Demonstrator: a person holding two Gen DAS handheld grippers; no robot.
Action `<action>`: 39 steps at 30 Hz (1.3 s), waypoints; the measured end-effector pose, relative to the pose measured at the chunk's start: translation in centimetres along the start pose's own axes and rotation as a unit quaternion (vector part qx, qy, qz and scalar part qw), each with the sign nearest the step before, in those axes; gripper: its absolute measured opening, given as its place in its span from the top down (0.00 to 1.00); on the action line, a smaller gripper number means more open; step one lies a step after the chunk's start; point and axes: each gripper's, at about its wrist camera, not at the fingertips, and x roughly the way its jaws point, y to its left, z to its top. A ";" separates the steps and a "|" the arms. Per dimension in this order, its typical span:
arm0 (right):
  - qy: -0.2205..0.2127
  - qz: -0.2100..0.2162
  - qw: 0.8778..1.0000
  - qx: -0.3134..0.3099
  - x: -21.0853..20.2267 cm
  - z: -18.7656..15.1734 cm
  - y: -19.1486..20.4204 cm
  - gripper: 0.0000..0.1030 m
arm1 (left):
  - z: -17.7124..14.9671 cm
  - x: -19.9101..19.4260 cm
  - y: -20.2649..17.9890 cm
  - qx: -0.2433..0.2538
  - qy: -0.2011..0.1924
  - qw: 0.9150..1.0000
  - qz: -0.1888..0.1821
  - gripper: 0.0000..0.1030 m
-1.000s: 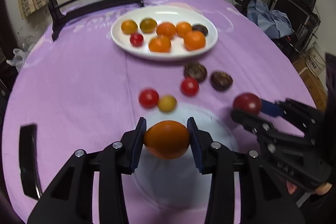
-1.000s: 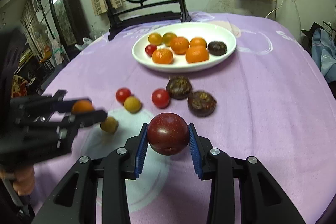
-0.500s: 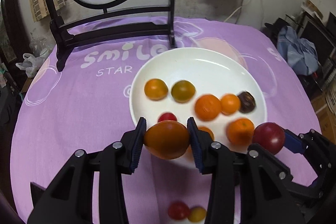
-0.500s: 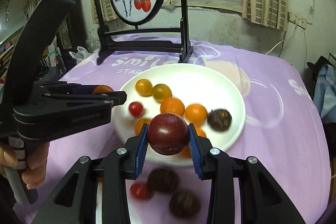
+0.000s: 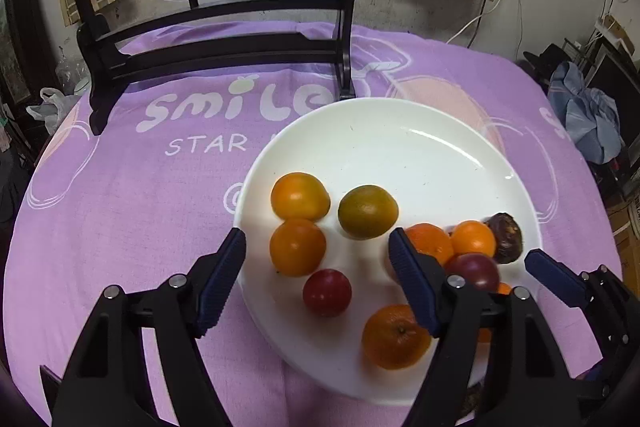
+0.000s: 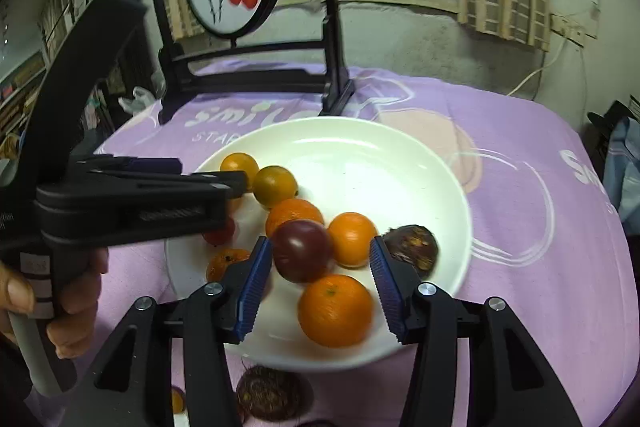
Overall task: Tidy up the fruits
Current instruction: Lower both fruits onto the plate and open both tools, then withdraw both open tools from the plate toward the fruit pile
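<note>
While both grippers hang above the plate, each has its jaws spread with nothing between them.

Left gripper [image 5: 316,275]: jaws wide apart and empty, poised over the near-left part of the white plate [image 5: 400,131]; an orange fruit [image 5: 297,247] lies just ahead between the pads, free of both, so I judge it to be newly set down.

Right gripper [image 6: 316,279]: also spread and empty; a dark red plum [image 6: 302,251] sits between its pads, resting among the other fruit, apparently touching neither pad.

Plate contents: two yellow-orange fruits at the back, several oranges in the middle and front, a small red tomato [image 5: 327,291], a dark brown wrinkled fruit [image 6: 412,247] near the right rim. They crowd the near half; the far half is bare, probably because each piece is dropped where the reach ends.

Fruit off the plate: a brown wrinkled fruit [image 6: 268,395] lies on the purple tablecloth [image 6: 520,155] just in front of the rim, and a small orange piece shows at the bottom left of the right view.

Task state: judged partly done, since loose fruit lies outside the plate.

Risk: round fruit packed against the near rim could roll off if nudged when the grippers pull back.
</note>
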 end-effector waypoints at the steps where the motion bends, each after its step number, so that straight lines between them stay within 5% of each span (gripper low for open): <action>1: -0.002 0.003 1.000 0.004 -0.4 -0.1 -0.2 0.50 | -0.1 -0.6 0.1 -0.004 -0.001 1.000 -0.002 0.30; 10: -0.006 0.026 0.999 0.042 -5.3 -3.9 -1.1 0.43 | -4.3 -6.1 0.9 -0.009 -0.020 1.000 -0.016 0.20; 15: 0.010 -0.013 0.999 0.028 -7.1 -6.8 -0.4 0.38 | -8.8 -8.1 0.6 0.017 -0.022 1.000 0.001 0.18; 29: 0.045 -0.050 0.998 0.006 -9.8 -11.6 2.2 0.32 | -17.4 -7.9 0.9 0.021 0.043 0.999 -0.016 0.19; 36: 0.049 -0.044 0.997 0.028 -9.6 -12.9 2.0 0.32 | -19.4 -7.3 0.3 0.039 0.065 0.997 -0.017 0.37; 39: 0.052 -0.038 0.997 0.034 -9.3 -13.2 1.9 0.32 | -19.8 -7.2 0.0 0.050 0.057 0.997 -0.030 0.56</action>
